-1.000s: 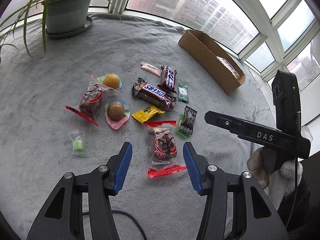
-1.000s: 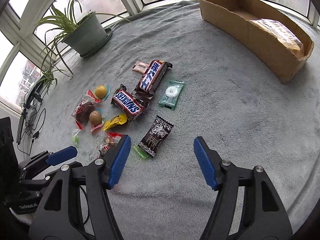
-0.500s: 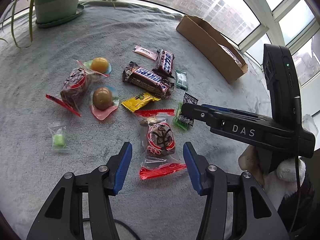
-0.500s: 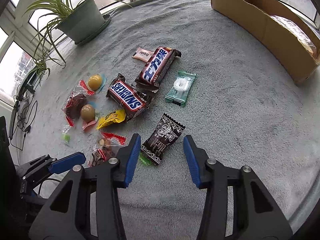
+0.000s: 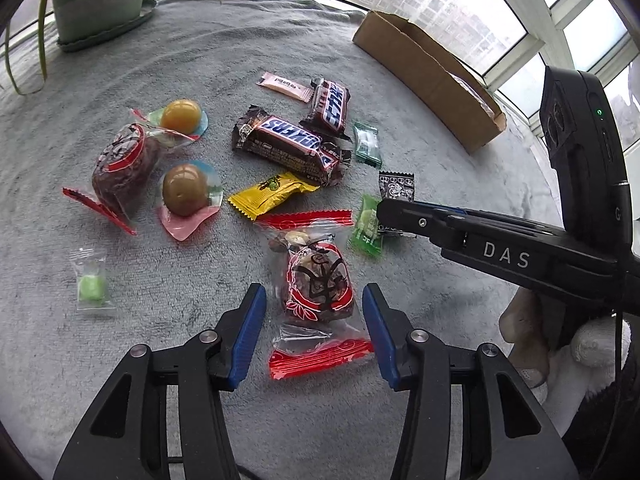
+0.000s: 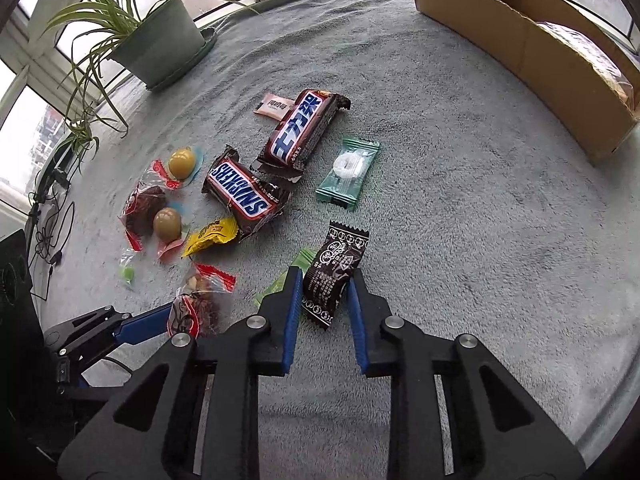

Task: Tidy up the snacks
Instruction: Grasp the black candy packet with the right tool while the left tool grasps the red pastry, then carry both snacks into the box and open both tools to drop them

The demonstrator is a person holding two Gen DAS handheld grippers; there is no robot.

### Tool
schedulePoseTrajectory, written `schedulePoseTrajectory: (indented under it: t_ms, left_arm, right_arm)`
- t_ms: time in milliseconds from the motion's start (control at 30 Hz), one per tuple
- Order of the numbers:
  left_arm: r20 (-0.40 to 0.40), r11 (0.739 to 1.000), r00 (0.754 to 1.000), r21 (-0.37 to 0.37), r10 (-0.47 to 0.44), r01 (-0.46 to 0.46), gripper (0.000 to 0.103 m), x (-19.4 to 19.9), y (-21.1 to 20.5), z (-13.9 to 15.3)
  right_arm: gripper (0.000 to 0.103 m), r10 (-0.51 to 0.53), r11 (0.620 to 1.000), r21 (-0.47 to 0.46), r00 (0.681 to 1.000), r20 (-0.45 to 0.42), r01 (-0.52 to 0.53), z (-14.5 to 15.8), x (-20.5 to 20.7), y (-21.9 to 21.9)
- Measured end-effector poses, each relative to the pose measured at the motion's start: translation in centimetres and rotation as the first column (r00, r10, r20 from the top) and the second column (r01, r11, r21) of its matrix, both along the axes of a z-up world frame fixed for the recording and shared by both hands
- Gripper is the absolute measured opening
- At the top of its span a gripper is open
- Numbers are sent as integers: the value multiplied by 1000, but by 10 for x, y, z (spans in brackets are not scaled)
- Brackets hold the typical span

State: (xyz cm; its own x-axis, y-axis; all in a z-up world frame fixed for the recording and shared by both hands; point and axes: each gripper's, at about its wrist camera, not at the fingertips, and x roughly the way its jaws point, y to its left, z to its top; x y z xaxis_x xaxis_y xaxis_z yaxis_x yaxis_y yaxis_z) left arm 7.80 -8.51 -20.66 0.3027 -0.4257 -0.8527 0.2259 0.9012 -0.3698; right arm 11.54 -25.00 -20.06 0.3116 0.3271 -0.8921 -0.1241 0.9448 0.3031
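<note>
Snacks lie scattered on a grey fleece-covered table (image 6: 460,208): two brown Snickers bars (image 6: 244,194), a mint-green wrapped candy (image 6: 347,174), a yellow sachet (image 6: 210,236), a small pink packet (image 6: 274,106), two jelly cups (image 5: 185,190) and a red-edged clear pack of dark cake (image 5: 120,164). A long brown cardboard box (image 6: 520,52) stands well apart at the far edge, with a potted spider plant (image 6: 160,46) opposite.

The right hand-held gripper (image 6: 323,300) is clenched on the lower half of a black printed sachet (image 6: 334,270), both blue pads touching its sides; a green packet (image 6: 280,284) lies partly under it, beside the pad. The left hand-held gripper (image 5: 314,318) is released, its jaws either side of a clear red-trimmed nut cake pack (image 5: 316,284) without touching.
</note>
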Motion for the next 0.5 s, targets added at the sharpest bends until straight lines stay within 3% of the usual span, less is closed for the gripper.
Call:
schedulePoseTrajectory:
  t_ms: [133, 500]
  left_arm:
    - [8, 1000, 1000, 4, 4, -4, 38, 1, 1, 0]
    - [45, 1000, 999, -5, 2, -2, 35, -3, 0, 12]
  right_arm:
    - [23, 1, 1000, 6, 1000, 3, -1, 0, -1, -1]
    - [23, -24, 999, 33, 999, 42, 23, 16, -6, -17]
